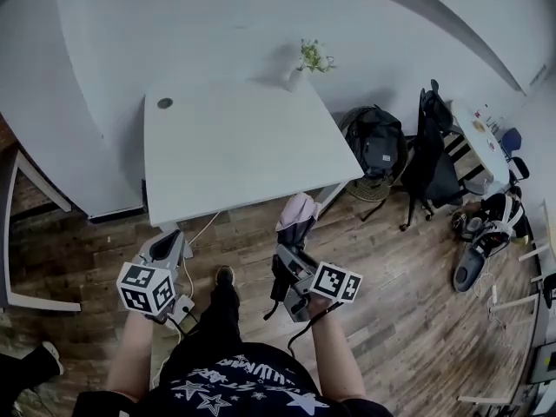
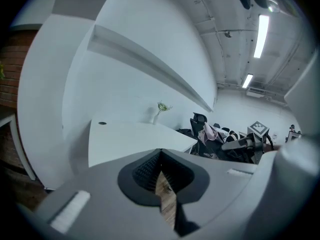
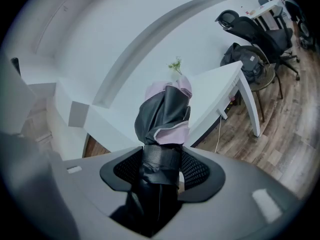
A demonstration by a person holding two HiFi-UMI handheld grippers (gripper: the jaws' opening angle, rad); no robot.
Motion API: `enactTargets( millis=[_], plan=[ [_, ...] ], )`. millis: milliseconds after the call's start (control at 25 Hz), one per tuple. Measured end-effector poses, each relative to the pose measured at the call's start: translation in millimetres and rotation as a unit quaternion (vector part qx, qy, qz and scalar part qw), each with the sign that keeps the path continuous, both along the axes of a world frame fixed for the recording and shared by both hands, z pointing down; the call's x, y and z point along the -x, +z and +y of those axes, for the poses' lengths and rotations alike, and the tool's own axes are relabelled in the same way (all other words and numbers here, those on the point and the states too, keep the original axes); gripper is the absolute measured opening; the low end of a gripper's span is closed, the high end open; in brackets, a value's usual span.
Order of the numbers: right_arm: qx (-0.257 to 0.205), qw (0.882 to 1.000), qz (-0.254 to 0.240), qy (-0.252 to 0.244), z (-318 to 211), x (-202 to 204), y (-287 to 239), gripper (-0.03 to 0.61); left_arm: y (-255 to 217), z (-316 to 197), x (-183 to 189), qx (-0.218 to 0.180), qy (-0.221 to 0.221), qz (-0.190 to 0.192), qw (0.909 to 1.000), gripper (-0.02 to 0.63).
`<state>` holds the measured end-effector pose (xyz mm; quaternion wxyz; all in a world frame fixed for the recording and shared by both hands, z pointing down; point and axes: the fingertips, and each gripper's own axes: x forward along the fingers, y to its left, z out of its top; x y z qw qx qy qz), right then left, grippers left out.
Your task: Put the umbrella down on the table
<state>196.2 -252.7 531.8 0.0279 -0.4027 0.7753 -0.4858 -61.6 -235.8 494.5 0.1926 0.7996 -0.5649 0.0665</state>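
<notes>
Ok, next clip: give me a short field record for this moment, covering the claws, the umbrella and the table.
right claw: shut on the folded umbrella, which is black and pink
left claw: shut, nothing between its jaws
umbrella position: in the air over the wooden floor, just short of the near edge of the table
table top: white, with a small vase holding a plant at the far corner
task status: umbrella not put down yet
</notes>
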Motion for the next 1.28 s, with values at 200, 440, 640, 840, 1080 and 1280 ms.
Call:
enactTargets(
  millis=[200,440,640,840,1080,1280],
  plan=[
    [0.012,1.000,0.028,-0.002,-74.7,9.0,0.5,0.245,3.1,-72.0,15.6,0.008,-0.006,0.013,0.9999,0.003],
    [0.034,0.997,0.066,-0.016,-195.1,31.4,13.5,0.244,8.7,-178.2,29.3,0.017,-0.002,0.017,0.9997,0.003],
    [0.041,0.994,0.093,-0.038,-262.8,53.7,22.1,0.244,13.4,-225.9,41.3,0.025,-0.008,0.019,0.9995,0.003],
    [0.036,0.987,0.148,-0.059,-328.9,70.3,39.1,0.244,24.2,-259.9,54.3,0.036,-0.018,0.021,0.9990,0.003],
    [0.039,0.980,0.180,-0.071,-385.4,79.7,57.0,0.241,33.9,-290.4,59.1,0.045,-0.023,0.021,0.9985,0.003],
    [0.055,0.978,0.186,-0.073,-421.8,88.2,77.8,0.241,45.6,-310.7,63.3,0.061,-0.028,0.024,0.9975,0.003]
  ],
)
